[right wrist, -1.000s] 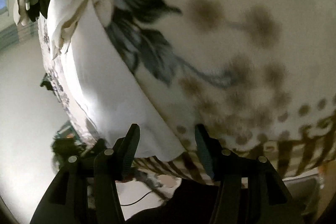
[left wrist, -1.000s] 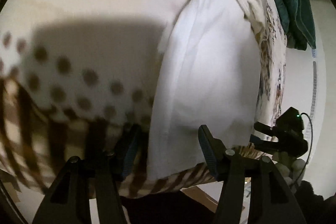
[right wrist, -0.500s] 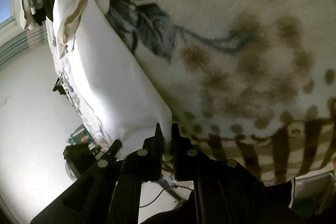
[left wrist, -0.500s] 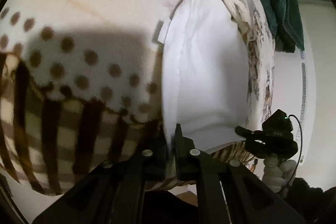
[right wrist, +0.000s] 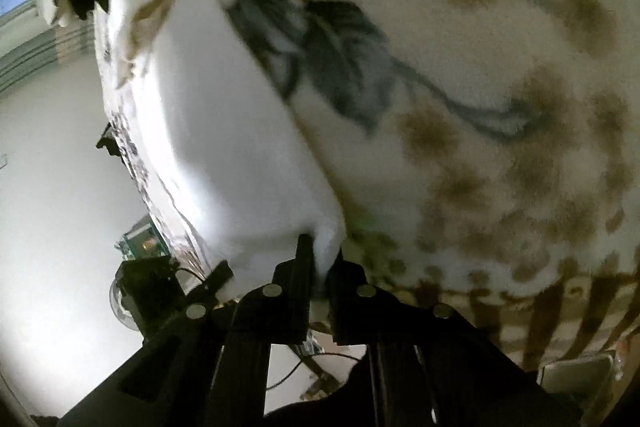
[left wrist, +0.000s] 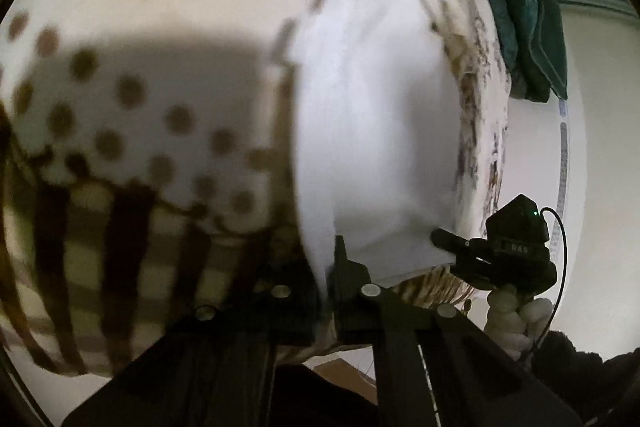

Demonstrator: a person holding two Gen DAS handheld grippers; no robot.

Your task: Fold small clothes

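Fingers [left wrist: 344, 263] now clamped on white garment [left wrist: 372, 131].

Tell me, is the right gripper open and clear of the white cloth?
No, the right gripper is shut on a corner of the white cloth.

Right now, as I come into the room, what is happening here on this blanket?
A person is folding a small white cloth garment that lies on a cream fleece blanket with brown dots and stripes. The left gripper is shut on one near corner of the garment, and the right gripper is shut on the other near corner. The rest of the garment lies flat on the blanket. A pile of other clothes, with a dark green piece, waits at the far end.
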